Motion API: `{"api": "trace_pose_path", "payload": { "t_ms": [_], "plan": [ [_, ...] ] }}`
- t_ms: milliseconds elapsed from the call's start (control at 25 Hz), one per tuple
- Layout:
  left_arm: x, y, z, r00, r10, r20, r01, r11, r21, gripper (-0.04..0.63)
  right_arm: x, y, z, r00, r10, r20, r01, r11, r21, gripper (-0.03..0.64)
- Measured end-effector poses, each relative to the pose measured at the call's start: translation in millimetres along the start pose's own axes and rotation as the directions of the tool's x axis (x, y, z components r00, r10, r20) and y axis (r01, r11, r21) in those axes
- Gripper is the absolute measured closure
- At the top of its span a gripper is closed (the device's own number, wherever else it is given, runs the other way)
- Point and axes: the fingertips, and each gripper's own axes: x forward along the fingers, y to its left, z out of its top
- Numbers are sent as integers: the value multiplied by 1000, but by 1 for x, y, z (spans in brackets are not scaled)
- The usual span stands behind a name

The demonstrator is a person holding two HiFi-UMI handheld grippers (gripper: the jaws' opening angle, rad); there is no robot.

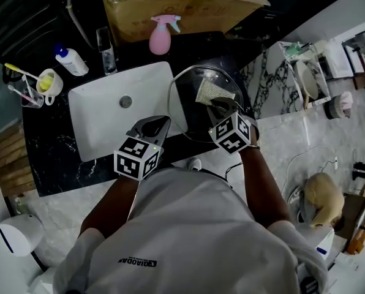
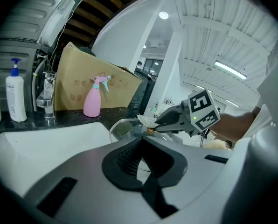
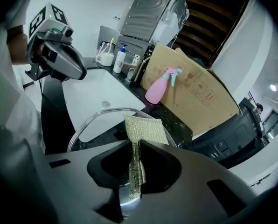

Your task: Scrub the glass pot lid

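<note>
**A:** Over the black marble tabletop (image 1: 51, 158) now. The glass pot lid (image 1: 188, 115) lies flat just right of the white sink (image 1: 103, 130), its left edge over the basin's rim.

**B:** And the right hand-held gripper (image 1: 222, 109) is above the lid's middle, jaws clamped on a gold mesh scouring cloth (image 1: 212, 92). Its own view shows the cloth pinched between the pads, the free end spread across the glass.

**A:** The left hand-held gripper (image 1: 161, 124) sits at the lid's near-left rim. Its jaws are drawn together, and a thin edge runs between the pads. It looks like the lid's rim, though that view is tight.

**B:** Behind the sink stand a pink spray bottle (image 1: 160, 35) and a cardboard box (image 1: 170, 8), with a white pump bottle (image 1: 71, 60) off to the left near the faucet (image 1: 106, 49).
</note>
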Motion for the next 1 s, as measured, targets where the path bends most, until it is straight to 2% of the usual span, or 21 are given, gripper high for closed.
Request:
{"api": "trace_pose_path", "payload": {
  "t_ms": [440,800,1000],
  "plan": [
    [2,-8,-1,1000,-17,-17,17,1000,17,583,-7,25,6,998,58,9,-57,998,-39,535],
    [3,-4,2,1000,-10,-16,10,1000,12,583,-16,48,10,985,174,18,-174,985,-22,535],
    [3,0,3,1000,-5,-17,5,1000,8,583,-25,61,20,963,264,46,-264,964,2,535]
  ]
}}
